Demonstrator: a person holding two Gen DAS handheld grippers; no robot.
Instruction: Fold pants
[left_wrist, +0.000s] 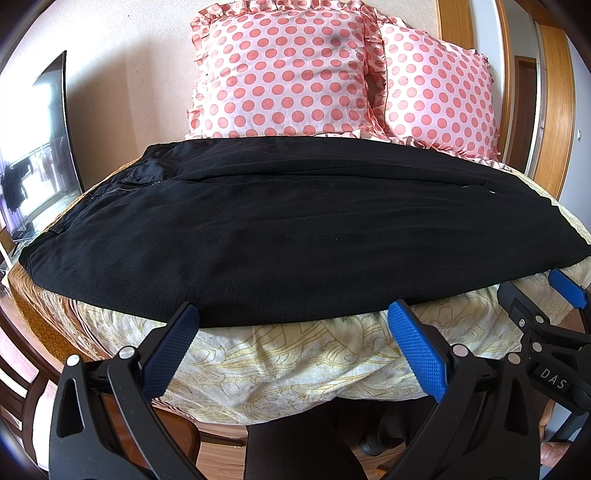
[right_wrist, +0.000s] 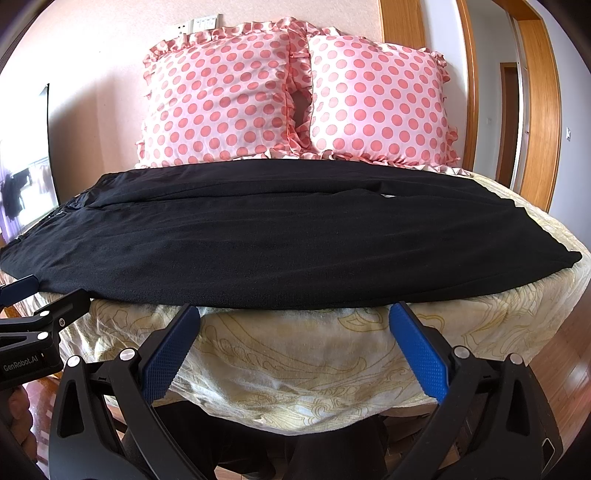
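Only the left view shows the pants (left_wrist: 295, 229) zipper; both hand-held grippers (left_wrist: 291, 317) (right_wrist: 293, 319) gape, released.

The black pants (left_wrist: 295, 229) cover most of the bed's top, hiding the cream blanket (left_wrist: 295, 365) beneath them and the lower edges of the two polka-dot pillows (left_wrist: 280, 70). In the right wrist view the pants' waist end runs off the left edge. The right gripper (left_wrist: 565, 291) is cut by the left view's right border. The screen (left_wrist: 44, 140) at left is only partly in view, its reflection blurred.
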